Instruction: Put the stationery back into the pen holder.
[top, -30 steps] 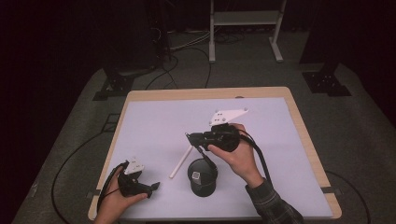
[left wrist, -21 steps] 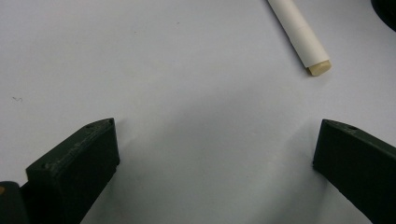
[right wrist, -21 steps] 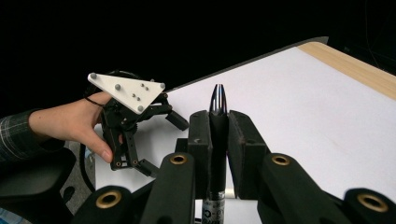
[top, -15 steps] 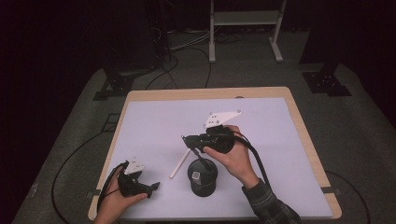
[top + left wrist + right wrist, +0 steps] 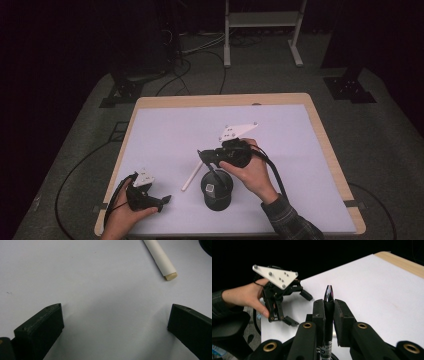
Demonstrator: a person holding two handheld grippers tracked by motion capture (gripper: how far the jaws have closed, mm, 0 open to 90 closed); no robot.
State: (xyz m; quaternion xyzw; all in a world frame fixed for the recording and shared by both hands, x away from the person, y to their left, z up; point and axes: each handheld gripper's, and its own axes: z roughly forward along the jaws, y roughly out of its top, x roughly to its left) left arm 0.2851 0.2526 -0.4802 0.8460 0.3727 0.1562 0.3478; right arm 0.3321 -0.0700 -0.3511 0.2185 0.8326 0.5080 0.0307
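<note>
Black plastic barrel, shiny metal tip: that's a pen (image 5: 328,315), and the right hand-held gripper (image 5: 329,312) has its jaws pinched tight on it, tip sticking up past the pads in the right gripper view. From the high view the right hand-held gripper (image 5: 206,156) sits around the middle of the tabletop (image 5: 165,125), a bit toward the near edge, directly over a black round holder (image 5: 216,189) that the pen's lower end seems to run down to.

Handling-wise I'd guess the pen is light, stiff and slick, so it could swivel or slide between the pads if it gets bumped. The grip is on the upper barrel just under the tip, which looks sensible to me; grabbing lower would crowd the holder's rim.

There's a white label with dark print low on the barrel, right at the bottom of the right gripper view. I can make out maybe a "C" and that's it, too cut off to read. No brand I can name.

The left hand-held gripper (image 5: 166,200) rests near the near-left corner, jaws spread wide with nothing between them. A white stick-like thing with a tan end (image 5: 162,261) lies on the tabletop just ahead of it, untouched; could be the pen's cap or a separate marker, can't tell.
</note>
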